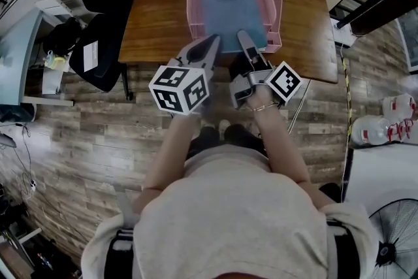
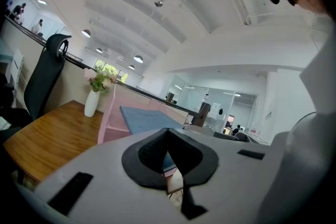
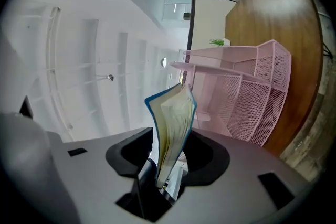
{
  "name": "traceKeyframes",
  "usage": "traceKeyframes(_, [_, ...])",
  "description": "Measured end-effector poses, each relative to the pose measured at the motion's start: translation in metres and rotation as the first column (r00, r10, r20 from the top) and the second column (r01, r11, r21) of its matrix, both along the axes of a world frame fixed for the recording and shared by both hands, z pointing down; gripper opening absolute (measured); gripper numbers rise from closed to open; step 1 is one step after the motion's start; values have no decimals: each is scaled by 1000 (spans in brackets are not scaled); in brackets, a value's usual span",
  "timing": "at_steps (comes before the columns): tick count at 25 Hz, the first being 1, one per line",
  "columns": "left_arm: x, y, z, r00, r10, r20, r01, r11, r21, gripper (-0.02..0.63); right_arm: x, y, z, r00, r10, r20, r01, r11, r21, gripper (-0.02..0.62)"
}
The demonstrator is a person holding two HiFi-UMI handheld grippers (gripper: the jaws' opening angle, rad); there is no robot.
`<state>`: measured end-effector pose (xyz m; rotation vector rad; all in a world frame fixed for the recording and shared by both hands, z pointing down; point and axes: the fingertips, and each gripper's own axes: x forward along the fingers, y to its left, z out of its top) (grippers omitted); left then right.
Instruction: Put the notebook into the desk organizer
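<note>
Right gripper view: our right gripper point(image 3: 176, 140) is spread, with the blue notebook's point(image 3: 171, 113) edge unpinched between its jaws. The notebook lies in the pink desk organizer point(image 3: 252, 107) ahead on the counter point(image 3: 283, 23); its cover print is unreadable. Our left gripper point(image 2: 167, 132) is pressed together.

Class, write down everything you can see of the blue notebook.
The notebook has a blue cover and cream page edges, slightly fanned in the right gripper view. It lies flat inside the pink mesh desk organizer on the wooden table, its near edge at the open front. That edge sits between the right gripper's jaws, which stand open and do not clamp it.
</note>
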<state>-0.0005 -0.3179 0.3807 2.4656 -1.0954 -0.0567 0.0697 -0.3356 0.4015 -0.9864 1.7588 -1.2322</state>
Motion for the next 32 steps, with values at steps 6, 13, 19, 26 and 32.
traceKeyframes(6, [0, 7, 3, 1000, 0, 2, 0, 1000, -8, 0, -3, 9, 0, 999, -13, -32, 13, 1000, 5, 192])
traceKeyframes(13, [-2, 16, 5, 1000, -6, -7, 6, 1000, -14, 0, -8, 26, 5, 998, -19, -52, 19, 1000, -10, 162])
traceKeyframes(19, [-2, 21, 6, 1000, -3, -10, 3, 1000, -18, 0, -8, 36, 9, 999, -8, -51, 6, 999, -32, 136])
traceKeyframes(26, [-4, 22, 6, 1000, -9, -10, 8, 1000, -18, 0, -5, 37, 8, 998, 10, -66, -11, 1000, -25, 98])
traceKeyframes(32, [-1, 20, 5, 1000, 0, 6, 0, 1000, -12, 0, -5, 36, 7, 997, 10, -82, -12, 1000, -25, 52])
